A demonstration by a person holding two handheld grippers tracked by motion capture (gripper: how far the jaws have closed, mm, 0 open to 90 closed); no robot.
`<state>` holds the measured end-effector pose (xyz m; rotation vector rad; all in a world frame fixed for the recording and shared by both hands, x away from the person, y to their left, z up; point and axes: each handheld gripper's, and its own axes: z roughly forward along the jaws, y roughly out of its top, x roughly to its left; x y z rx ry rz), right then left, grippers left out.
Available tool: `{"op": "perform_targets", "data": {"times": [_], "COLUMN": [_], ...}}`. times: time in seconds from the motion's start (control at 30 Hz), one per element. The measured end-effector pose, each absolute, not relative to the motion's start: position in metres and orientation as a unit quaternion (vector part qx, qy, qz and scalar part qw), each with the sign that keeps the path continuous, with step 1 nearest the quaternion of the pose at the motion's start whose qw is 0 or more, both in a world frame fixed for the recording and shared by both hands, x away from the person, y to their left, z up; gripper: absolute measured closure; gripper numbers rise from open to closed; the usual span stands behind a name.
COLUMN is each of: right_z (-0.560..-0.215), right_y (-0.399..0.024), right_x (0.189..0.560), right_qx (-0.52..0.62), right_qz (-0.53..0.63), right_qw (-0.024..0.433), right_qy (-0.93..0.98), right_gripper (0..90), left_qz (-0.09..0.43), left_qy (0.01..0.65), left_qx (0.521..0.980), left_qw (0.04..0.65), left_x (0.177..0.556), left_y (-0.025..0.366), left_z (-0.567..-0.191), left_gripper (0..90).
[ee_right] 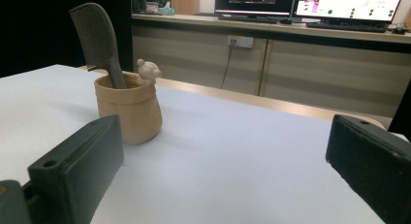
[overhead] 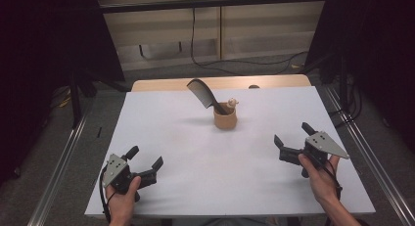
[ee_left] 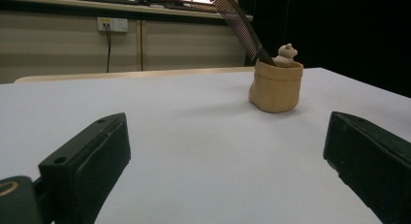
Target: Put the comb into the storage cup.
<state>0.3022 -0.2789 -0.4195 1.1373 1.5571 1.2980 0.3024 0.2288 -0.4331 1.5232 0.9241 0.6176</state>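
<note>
Currently, both tongs, left and right, are being held spread and empty, below the centred comb cup.

My left gripper sits low over the white table, jaws spread wide with nothing between them.

From here I see one black jaw rising at the lower left and the other at the lower right, bare tabletop in the gap. Ahead and a little to the right stands a tan pot, well apart from my jaws. A dark comb leans out of it, tilted up and to the left, teeth end high. A small pale bear figure peeks over the pot's rim just beside the comb's handle. Behind the table I make out a beige wall with a socket and a cable hanging from it.
</note>
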Motion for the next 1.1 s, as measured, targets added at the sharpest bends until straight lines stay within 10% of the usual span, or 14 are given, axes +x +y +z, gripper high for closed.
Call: {"op": "perform_targets", "data": {"times": [1.1], "right_z": [-0.441], "right_y": [-0.298], "right_x": [0.259], "right_qx": [0.424], "right_qz": [0.520], "right_qw": [0.387], "right_qy": [0.632], "right_gripper": [0.0], "left_qz": [0.264], "left_qy": [0.396], "left_qx": [0.653], "left_qw": [0.589], "left_x": [0.298], "left_y": [0.230], "left_z": [-0.432], "left_gripper": [3.1]}}
